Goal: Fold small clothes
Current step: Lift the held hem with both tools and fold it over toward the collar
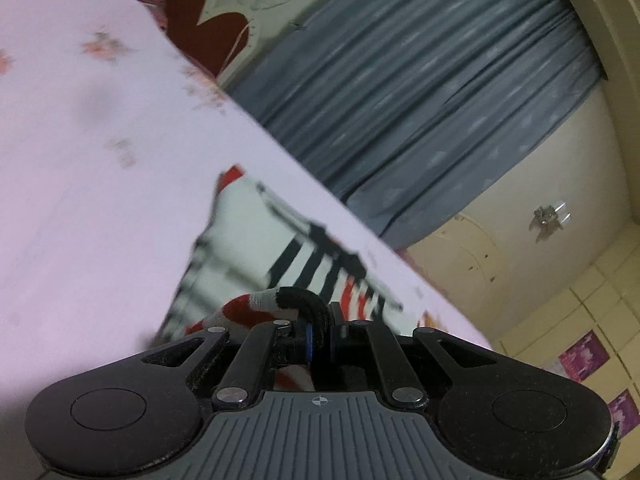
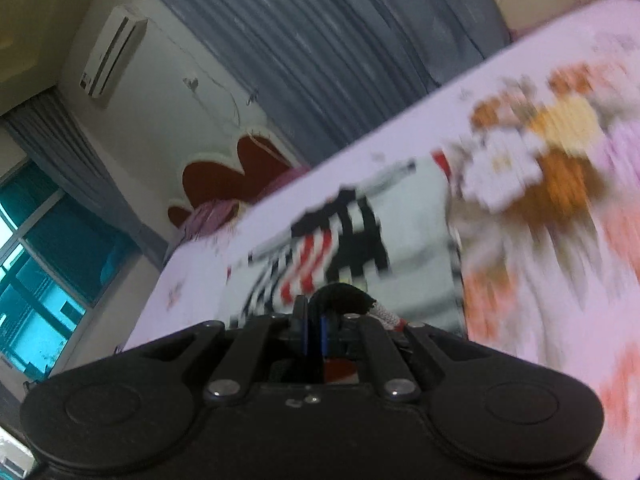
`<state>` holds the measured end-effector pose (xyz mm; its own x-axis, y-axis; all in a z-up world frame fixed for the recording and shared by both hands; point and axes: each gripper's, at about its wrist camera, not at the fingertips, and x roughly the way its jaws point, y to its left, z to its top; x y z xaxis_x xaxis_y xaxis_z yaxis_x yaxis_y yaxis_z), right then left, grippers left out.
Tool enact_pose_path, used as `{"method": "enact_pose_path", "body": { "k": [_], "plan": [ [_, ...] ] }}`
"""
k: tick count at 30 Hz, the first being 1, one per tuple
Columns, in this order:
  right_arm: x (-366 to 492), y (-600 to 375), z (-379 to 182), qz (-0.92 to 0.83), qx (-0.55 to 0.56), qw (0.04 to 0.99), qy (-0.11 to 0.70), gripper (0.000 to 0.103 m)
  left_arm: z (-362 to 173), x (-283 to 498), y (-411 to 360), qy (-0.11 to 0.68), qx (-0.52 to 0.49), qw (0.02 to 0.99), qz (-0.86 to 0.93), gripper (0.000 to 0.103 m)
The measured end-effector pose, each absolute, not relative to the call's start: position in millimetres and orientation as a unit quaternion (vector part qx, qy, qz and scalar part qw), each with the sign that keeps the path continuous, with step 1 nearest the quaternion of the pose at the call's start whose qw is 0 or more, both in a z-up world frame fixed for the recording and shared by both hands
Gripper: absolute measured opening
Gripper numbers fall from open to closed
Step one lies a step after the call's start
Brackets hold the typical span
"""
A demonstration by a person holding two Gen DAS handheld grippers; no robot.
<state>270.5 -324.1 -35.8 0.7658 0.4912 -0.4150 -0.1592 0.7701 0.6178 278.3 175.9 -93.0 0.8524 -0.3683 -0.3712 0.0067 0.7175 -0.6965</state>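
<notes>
A small white garment with black and red stripes lies on the pink floral bedsheet. My left gripper is shut on its black-trimmed edge, with red and white cloth bunched at the jaws. In the right wrist view the same garment spreads ahead, and my right gripper is shut on another black-trimmed edge of it. Both views are blurred by motion.
Grey-blue curtains hang behind the bed. A dark red headboard and a pillow are at the bed's far end. An air conditioner is on the wall, a window at left. The sheet has a large flower print.
</notes>
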Motion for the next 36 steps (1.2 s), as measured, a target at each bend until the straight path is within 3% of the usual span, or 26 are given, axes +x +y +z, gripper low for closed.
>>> {"method": "enact_pose_path", "body": {
  "k": [8, 18, 19, 21, 22, 23, 24, 29, 32, 36],
  "plan": [
    [420.7, -326.0, -30.1, 0.152, 0.321, 0.882, 0.309, 0.006, -95.8, 446.8, 173.9, 0.292, -0.372, 0.876, -0.093, 0.006],
    [555.4, -329.8, -115.6, 0.096, 0.368, 0.837, 0.393, 0.006, -150.2, 559.3, 164.2, 0.367, -0.340, 0.859, -0.105, 0.006],
    [559.4, -329.2, -122.2, 0.102, 0.375, 0.832, 0.396, 0.010, -152.6, 562.0, 164.4, 0.357, -0.351, 0.858, -0.117, 0.007],
    [560.2, -329.4, -128.1, 0.112, 0.384, 0.837, 0.374, 0.032, -156.5, 567.3, 167.5, 0.342, -0.370, 0.854, -0.132, 0.020],
    [558.4, -328.7, -127.2, 0.109, 0.381, 0.845, 0.359, 0.056, -155.9, 566.7, 169.0, 0.328, -0.380, 0.854, -0.137, 0.051],
    [556.7, -328.3, -125.3, 0.109, 0.381, 0.850, 0.346, 0.067, -154.1, 564.9, 169.2, 0.312, -0.383, 0.858, -0.139, 0.080],
    [554.7, -327.5, -121.8, 0.108, 0.376, 0.857, 0.334, 0.069, -152.5, 564.4, 170.0, 0.296, -0.380, 0.866, -0.135, 0.087],
    [552.6, -330.0, -106.8, 0.108, 0.339, 0.880, 0.315, 0.063, -134.8, 570.8, 168.1, 0.295, -0.298, 0.899, -0.128, 0.086],
    [554.4, -321.3, -100.2, 0.112, 0.271, 0.898, 0.329, 0.060, -123.8, 579.5, 154.2, 0.319, -0.194, 0.918, -0.133, 0.074],
    [561.6, -314.4, -100.6, 0.102, 0.225, 0.910, 0.334, 0.060, -125.2, 594.8, 125.0, 0.361, -0.083, 0.919, -0.138, 0.065]
  ]
}}
